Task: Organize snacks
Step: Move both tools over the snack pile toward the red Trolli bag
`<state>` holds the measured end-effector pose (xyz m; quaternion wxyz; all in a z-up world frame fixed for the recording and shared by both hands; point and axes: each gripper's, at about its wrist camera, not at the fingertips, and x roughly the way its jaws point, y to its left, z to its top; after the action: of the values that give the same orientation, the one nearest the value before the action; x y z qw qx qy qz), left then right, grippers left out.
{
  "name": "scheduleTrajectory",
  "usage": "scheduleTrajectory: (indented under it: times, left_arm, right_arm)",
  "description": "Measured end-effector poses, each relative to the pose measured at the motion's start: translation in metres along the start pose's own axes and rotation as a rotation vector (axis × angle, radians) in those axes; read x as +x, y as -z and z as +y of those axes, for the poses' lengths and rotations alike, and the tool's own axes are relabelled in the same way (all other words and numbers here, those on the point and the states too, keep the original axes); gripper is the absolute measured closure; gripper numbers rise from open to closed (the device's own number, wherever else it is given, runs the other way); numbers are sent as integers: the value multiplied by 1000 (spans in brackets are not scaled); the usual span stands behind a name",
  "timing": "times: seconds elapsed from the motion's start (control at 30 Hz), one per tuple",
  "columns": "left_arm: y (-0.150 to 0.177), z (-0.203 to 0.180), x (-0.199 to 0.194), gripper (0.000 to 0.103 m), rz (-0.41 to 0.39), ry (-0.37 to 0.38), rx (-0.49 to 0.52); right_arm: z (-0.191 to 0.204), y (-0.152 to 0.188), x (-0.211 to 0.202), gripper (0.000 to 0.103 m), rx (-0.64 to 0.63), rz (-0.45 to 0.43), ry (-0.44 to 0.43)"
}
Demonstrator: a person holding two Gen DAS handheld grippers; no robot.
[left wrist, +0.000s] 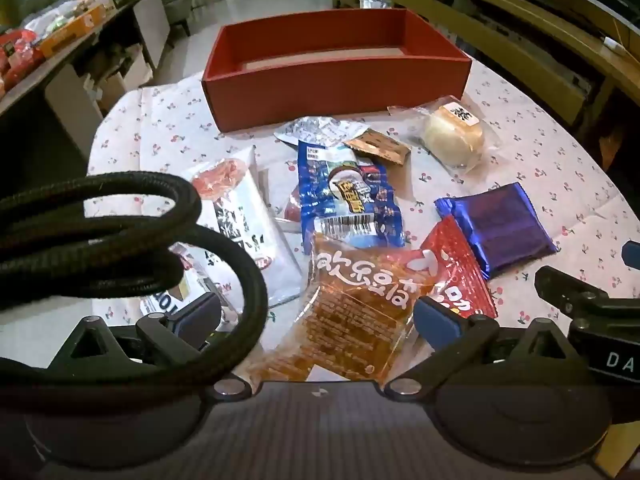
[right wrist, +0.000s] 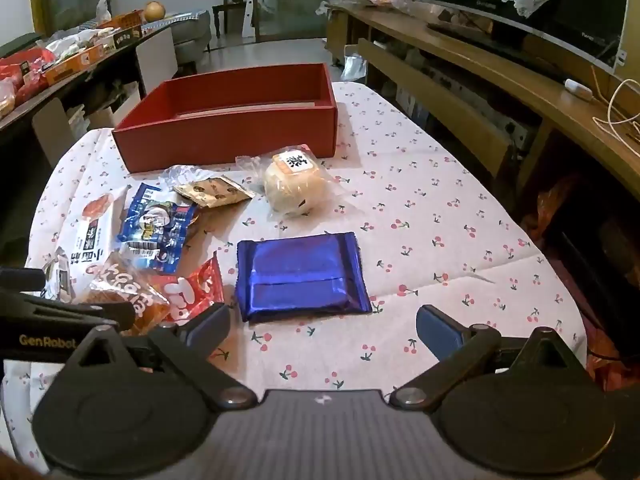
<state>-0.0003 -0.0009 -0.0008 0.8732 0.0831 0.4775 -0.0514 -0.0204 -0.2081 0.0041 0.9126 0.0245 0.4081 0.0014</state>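
Cherry-print tablecloth (right wrist: pixel 440 208): purple packet (right wrist: pixel 300 276) just ahead of open right jaws.

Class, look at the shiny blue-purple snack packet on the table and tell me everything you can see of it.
The blue-purple packet is a flat, squarish foil wrapper with crimped ends and a fold across its face. It lies sealed on the cherry-print tablecloth, apart from the snack pile, just ahead of the open right gripper, which does not touch it.
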Motion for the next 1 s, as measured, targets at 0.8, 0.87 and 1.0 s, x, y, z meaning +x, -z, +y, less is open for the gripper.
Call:
scheduleTrajectory:
  times: [0.8, 0.87, 1.0]
  left_arm:
    - [4, -1, 8, 0, 56, 21, -11]
    - [3, -1, 9, 0, 58, 19, -10]
    - [4, -1, 10, 0, 60, 15, -6]
  right_arm:
    - [3, 5, 9, 0, -18, 44, 4]
    - [3, 4, 9, 0, -20, 48, 4]
    - [4, 4, 10, 0, -22, 52, 5]
